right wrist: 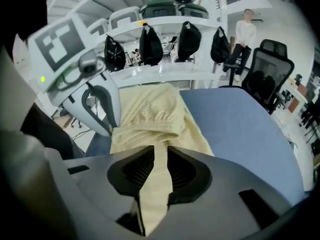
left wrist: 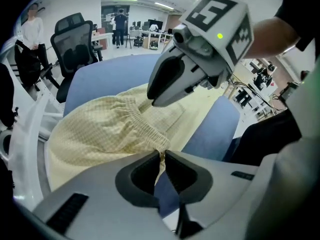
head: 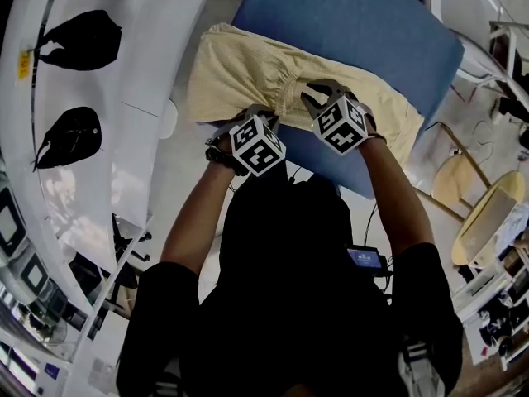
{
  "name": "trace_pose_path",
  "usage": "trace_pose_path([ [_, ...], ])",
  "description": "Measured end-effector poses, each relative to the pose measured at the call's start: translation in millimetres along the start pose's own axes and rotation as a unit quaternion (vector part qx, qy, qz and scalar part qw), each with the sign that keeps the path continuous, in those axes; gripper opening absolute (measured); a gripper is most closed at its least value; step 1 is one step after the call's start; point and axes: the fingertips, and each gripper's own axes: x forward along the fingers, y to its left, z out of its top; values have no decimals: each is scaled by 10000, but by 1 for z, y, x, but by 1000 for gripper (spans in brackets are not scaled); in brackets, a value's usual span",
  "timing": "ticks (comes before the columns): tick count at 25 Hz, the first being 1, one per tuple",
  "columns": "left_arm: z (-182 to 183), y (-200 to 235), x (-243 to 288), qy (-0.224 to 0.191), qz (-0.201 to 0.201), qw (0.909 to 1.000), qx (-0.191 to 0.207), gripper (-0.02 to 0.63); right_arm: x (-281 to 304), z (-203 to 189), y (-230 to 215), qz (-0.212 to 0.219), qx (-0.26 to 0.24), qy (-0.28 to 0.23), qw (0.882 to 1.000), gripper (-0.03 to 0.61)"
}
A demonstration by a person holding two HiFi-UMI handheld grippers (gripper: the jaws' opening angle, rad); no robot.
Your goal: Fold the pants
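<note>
One pair of pale yellow pants (head: 248, 69) lies crumpled across the near part of a blue tabletop (head: 364, 23), with one end spilling past the tabletop's left edge as the head view shows it. The gathered elastic waistband (left wrist: 134, 118) runs through the middle of the heap. At the near edge of the cloth the left gripper (left wrist: 161, 155) has its fingers (left wrist: 144, 173) nearly together, pinching a thin bit of the fabric just at the end of the waistband. Just beside it, the right gripper (right wrist: 160, 153) has its fingers (right wrist: 136, 170) clamped on a thicker fold of the same pants, and a strip of yellow cloth runs down between them towards the camera. Both grippers point steeply down, side by side, their marker cubes (head: 257, 145) facing up, and bare forearms lead back from them to black sleeves. Left of the tabletop stands a white rack (head: 157, 23) with black bags (head: 83, 40) resting on it; the right gripper view shows four such bags along it. Black office chairs (left wrist: 75, 39) stand beyond the far side of the tabletop, and a person (right wrist: 246, 29) in a white top stands near them. A pale wooden stool (head: 463, 180) sits on the floor to the right.
</note>
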Motion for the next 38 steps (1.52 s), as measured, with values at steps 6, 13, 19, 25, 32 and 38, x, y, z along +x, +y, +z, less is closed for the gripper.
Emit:
trace_pose_path([
  [6,1,-3,0,-92,-12,9999,-86,51,5,24,-25,-56,199,-335,9992,106],
  [13,-9,-11,8,7,-43,9999,158,51,21,50,-24,760,1421,-505,9856,227],
  [19,-11,-7,17,-71,55,9999,53,51,41,42,-27,363,1003,69,9943,127],
  [25,-18,-5,32,-15,-95,9999,-54,52,51,29,-32,179,1327,141,9909,167],
  [32,-12,-9,10,-269,-301,9987,-310,142,39,32,-32,-185,1296,-8,9914,167],
  [38,-14,26,-33,-743,95,9927,-945,179,9,44,-38,-595,1068,-229,9922,169],
])
